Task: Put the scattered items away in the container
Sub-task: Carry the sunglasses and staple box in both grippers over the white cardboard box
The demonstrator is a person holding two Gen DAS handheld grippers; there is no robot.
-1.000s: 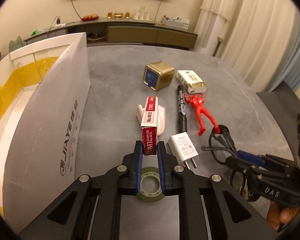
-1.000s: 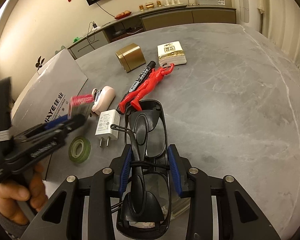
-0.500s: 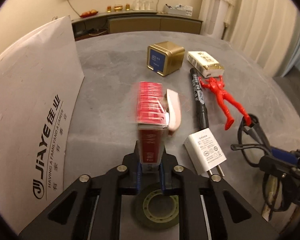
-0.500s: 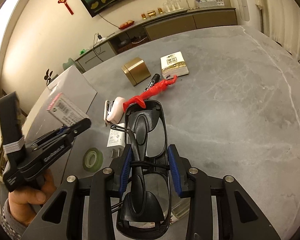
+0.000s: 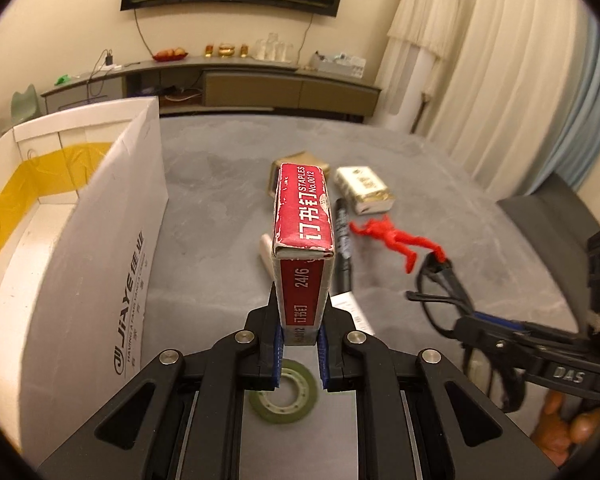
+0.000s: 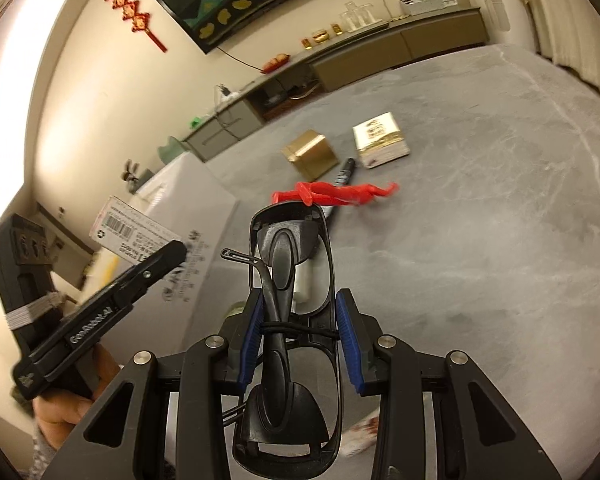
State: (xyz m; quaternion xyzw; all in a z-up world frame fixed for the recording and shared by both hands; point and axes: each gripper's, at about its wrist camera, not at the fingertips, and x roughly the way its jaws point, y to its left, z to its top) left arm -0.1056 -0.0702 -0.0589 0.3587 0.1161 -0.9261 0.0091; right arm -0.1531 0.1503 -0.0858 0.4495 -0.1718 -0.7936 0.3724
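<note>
The left hand-held gripper (image 5: 299, 350) is clamped by its blue pads on the lower end of a red cardboard staple box (image 5: 303, 248), which is held clear of the grey stone-like worktop (image 5: 220, 184). The box is a slim rectangular carton with scuffed edges and white print; its long axis is raised steeply and tipped away from the camera, the free end pointing up and forward. Beneath the jaws a roll of greenish tape (image 5: 283, 395) is seen lying flat.

The right hand-held gripper (image 6: 298, 340) is closed on a pair of folded black glasses (image 6: 290, 320), a glossy plastic frame held along the fingers, one lens end pointing forward, and lifted off the worktop.

To the left of the staple box stands the open white cardboard container (image 5: 100, 248), smooth-walled, with yellow tape inside and printed lettering on its near flap.

Farther out on the worktop a black marker (image 5: 343, 240), a red plastic figure (image 5: 396, 240), a gold cube-shaped tin (image 6: 311, 154) and a small white-and-gold packet (image 5: 365, 189) are seen lying near each other.
</note>
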